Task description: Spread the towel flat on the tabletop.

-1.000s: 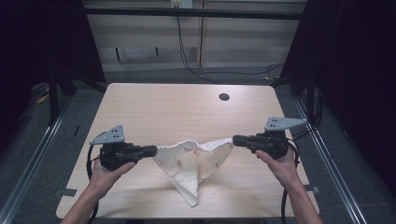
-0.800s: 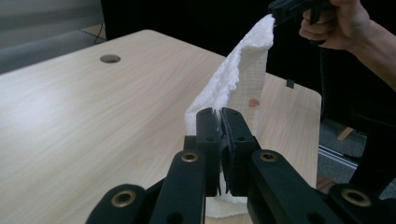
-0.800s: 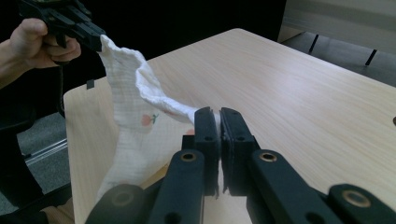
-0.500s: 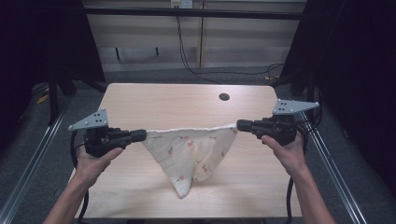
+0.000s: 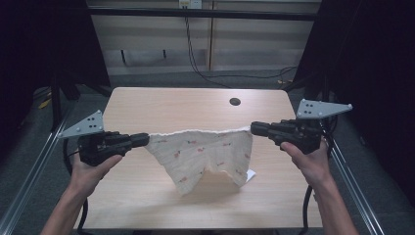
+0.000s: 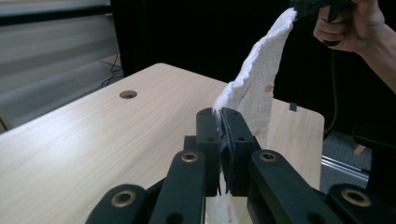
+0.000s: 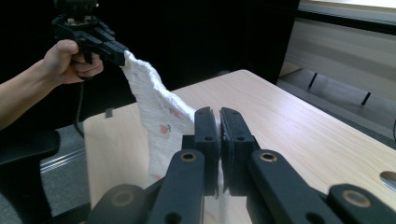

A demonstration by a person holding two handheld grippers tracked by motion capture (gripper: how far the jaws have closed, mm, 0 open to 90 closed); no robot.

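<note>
A white cloth [image 5: 203,152] with small red prints hangs stretched between my two grippers above the wooden table [image 5: 161,107]. My left gripper [image 5: 146,139] is shut on the cloth's left corner, and my right gripper [image 5: 253,128] is shut on its right corner. The top edge runs nearly straight between them, and the lower part droops in folds down to the tabletop. In the left gripper view the cloth [image 6: 254,88] rises from between my shut jaws toward the other gripper at top right. In the right gripper view the cloth [image 7: 156,112] runs from my shut jaws up to the other gripper [image 7: 123,55].
A round cable hole [image 5: 235,102] sits near the table's far right. A small white tag or paper [image 5: 250,175] lies on the table under the cloth's right side. Metal rails [image 5: 29,176] run along both sides of the table, with dark curtains beyond.
Both grippers have risen and moved apart, lifting the cloth off the table. It went from a crumpled heap to a sheet pulled taut along its top edge.
</note>
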